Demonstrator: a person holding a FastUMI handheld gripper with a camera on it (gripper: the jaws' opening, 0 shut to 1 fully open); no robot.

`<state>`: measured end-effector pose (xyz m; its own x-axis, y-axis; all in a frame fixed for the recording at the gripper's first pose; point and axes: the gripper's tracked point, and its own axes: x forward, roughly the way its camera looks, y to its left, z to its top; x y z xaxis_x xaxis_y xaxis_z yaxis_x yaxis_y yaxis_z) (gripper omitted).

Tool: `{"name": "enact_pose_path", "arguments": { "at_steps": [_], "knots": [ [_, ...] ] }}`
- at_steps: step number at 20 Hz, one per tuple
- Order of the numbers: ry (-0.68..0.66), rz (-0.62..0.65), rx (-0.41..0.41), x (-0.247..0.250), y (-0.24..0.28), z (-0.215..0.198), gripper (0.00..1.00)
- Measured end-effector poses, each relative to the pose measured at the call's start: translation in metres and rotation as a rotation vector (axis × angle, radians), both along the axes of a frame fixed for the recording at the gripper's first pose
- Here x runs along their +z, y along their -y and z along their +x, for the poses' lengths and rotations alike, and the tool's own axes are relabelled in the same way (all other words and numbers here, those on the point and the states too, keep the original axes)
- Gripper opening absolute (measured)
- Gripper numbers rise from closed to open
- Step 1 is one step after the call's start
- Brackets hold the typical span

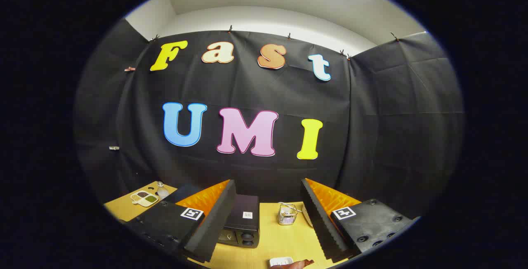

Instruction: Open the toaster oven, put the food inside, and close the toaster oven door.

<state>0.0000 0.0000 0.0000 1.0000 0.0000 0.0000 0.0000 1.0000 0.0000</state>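
Note:
My gripper point(264, 223) is held high above the wooden table point(272, 236), open, with nothing between its fingers. Below, just inside the left finger point(210, 223), stands the black toaster oven point(243, 223); I see its top and the knobs on its front, and the left finger hides part of it. Near the table's front edge lies a brown piece of food point(298, 264) next to a small white dish point(281, 261); both are cut off at the bottom of the view.
A small wire basket point(287, 213) stands beyond the fingers, with a pale flat utensil point(306, 216) beside it. Far left on the table sit a white divided tray point(144, 197) with dark and green fillings and a small clear bottle point(161, 190).

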Motion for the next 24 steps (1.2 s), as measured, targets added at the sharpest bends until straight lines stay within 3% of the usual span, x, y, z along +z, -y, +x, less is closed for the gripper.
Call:
{"name": "enact_pose_path", "arguments": {
  "at_steps": [12,24],
  "knots": [
    [0.006,0.032,0.014,0.002,-0.014,-0.005,0.97],
    [0.011,0.130,0.096,-0.021,-0.113,0.023,0.97]
  ]
}}
